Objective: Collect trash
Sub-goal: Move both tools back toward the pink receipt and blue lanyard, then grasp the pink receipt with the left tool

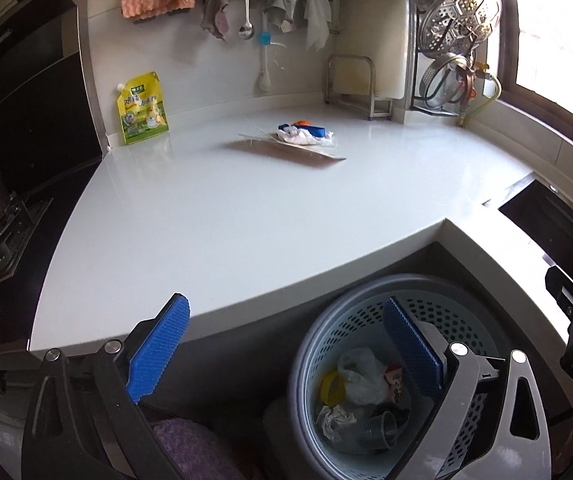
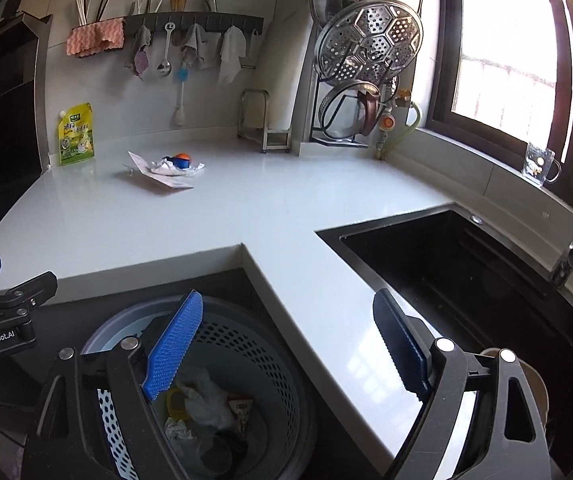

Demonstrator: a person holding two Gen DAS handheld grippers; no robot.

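a: kitchen corner, mid-cleanup. at lower left of the left wrist view the left gripper is hanging with jaws wide apart and nothing between them; why there?

b: it is sitting above the perforated bin tucked under the counter, where bags and cups are already lying. the right gripper is gaping empty over the same bin, likely because both are done dropping.

a: what is remaining?

b: upper centre, well apart from both claws: a flat card with crumpled wrappers resting on it. its long axis is running from upper left down to lower right, its far corner pointing right.
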